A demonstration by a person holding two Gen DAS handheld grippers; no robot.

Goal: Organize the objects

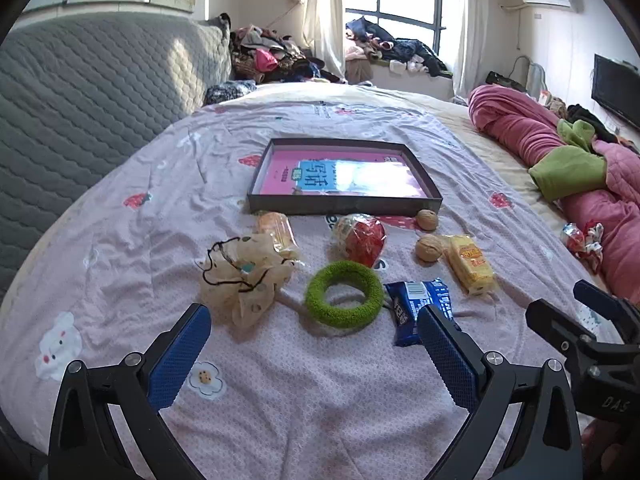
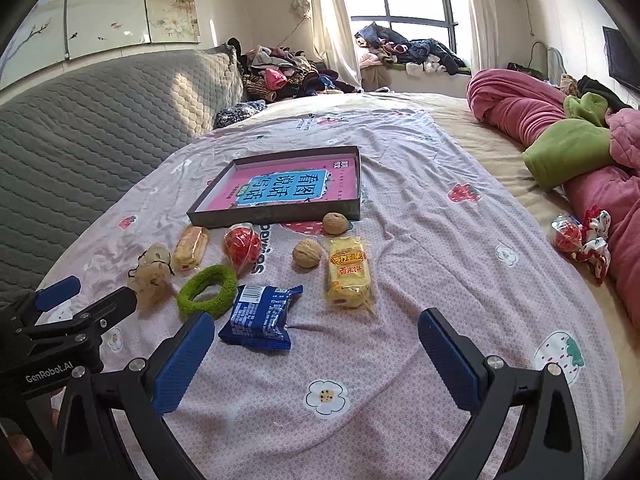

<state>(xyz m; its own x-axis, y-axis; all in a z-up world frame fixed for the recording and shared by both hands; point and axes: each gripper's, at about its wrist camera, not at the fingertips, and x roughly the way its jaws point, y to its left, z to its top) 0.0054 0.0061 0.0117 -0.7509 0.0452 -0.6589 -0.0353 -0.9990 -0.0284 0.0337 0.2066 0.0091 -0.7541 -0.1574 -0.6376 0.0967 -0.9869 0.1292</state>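
A dark shallow box (image 1: 344, 205) (image 2: 276, 215) holding a pink book lies on the pink bedsheet. In front of it lie a green ring scrunchie (image 1: 343, 294) (image 2: 208, 291), a cream scrunchie (image 1: 244, 276) (image 2: 151, 276), a blue snack packet (image 1: 420, 309) (image 2: 260, 316), two yellow snack packets (image 1: 471, 263) (image 2: 347, 273) (image 2: 191, 248), a red wrapped ball (image 1: 360, 239) (image 2: 241, 246) and two walnuts (image 1: 429, 248) (image 2: 307, 253). My left gripper (image 1: 314, 326) is open and empty, just short of the green scrunchie. My right gripper (image 2: 316, 330) is open and empty, near the blue packet.
A rolled pink and green quilt (image 1: 560, 152) (image 2: 568, 148) lies along the right. A red wrapped sweet and a scrunchie (image 2: 580, 240) sit beside it. A grey quilted headboard (image 1: 80, 100) stands at left. Clothes pile (image 1: 272, 56) by the window.
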